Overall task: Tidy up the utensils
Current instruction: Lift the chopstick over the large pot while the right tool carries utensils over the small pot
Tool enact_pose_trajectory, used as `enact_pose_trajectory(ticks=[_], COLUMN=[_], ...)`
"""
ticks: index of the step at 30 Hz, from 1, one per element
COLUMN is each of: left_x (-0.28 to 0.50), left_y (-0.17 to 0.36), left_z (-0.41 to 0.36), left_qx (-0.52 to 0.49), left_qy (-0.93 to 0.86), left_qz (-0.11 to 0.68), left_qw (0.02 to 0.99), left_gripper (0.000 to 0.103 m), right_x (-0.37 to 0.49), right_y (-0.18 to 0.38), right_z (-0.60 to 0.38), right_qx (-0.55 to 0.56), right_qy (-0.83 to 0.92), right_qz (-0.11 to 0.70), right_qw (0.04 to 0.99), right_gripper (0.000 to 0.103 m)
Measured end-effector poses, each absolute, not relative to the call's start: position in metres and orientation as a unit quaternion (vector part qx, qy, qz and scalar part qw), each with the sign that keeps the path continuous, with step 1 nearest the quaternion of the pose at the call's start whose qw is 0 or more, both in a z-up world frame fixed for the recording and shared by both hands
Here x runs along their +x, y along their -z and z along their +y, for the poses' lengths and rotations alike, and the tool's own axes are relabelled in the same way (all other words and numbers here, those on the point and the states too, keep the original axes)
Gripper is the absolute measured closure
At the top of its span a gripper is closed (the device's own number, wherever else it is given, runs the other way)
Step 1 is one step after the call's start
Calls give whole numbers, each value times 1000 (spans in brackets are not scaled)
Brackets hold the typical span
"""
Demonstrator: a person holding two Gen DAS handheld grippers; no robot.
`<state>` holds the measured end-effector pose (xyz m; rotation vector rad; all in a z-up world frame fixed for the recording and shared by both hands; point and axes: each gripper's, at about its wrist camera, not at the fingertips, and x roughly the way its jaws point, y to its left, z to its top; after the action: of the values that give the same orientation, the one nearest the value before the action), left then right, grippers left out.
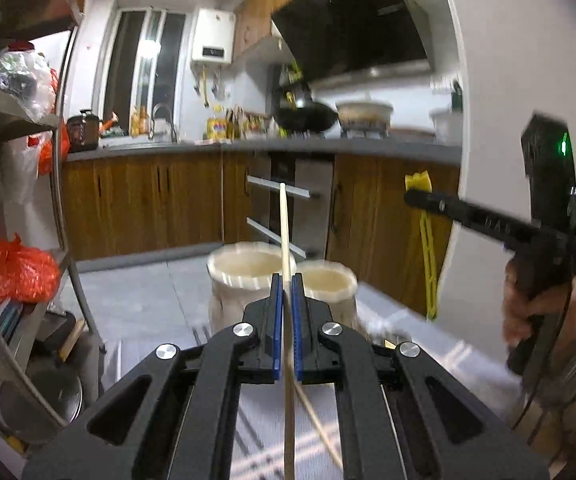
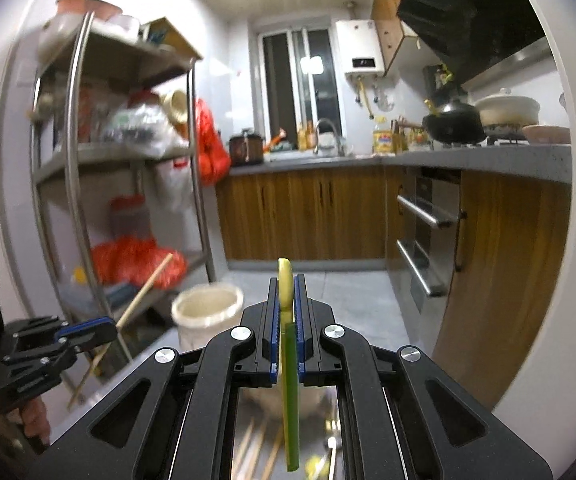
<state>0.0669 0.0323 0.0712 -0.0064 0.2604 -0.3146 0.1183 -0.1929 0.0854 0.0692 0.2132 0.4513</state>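
My left gripper (image 1: 286, 280) pinches a wooden chopstick (image 1: 284, 224) that pokes up and away, just near of two cream holders (image 1: 248, 276). My right gripper (image 2: 286, 284) is clamped on a yellow-green utensil (image 2: 289, 392), edge-on, so I can't tell whether it's a spoon. More chopsticks (image 2: 262, 452) lie below it. Both grips are thin and off-centre; I judge either piece could swivel in the pads and miss a holder's mouth, or tip the light holder.
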Motion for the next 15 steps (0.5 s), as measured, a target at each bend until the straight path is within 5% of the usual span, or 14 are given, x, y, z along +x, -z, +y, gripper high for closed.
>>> enact_pose_trajectory(ticks=[15], left_x=[184], left_y=[-115], left_z=[23], left_qx=[-54], left_qy=[182], left_qz=[59], left_qw=[980], left_gripper=[99], right_x=[196], right_y=[-83], right_z=[-195], right_qx=[132], right_qy=[-228], right_qz=[74], right_qw=[962], right_gripper=[96])
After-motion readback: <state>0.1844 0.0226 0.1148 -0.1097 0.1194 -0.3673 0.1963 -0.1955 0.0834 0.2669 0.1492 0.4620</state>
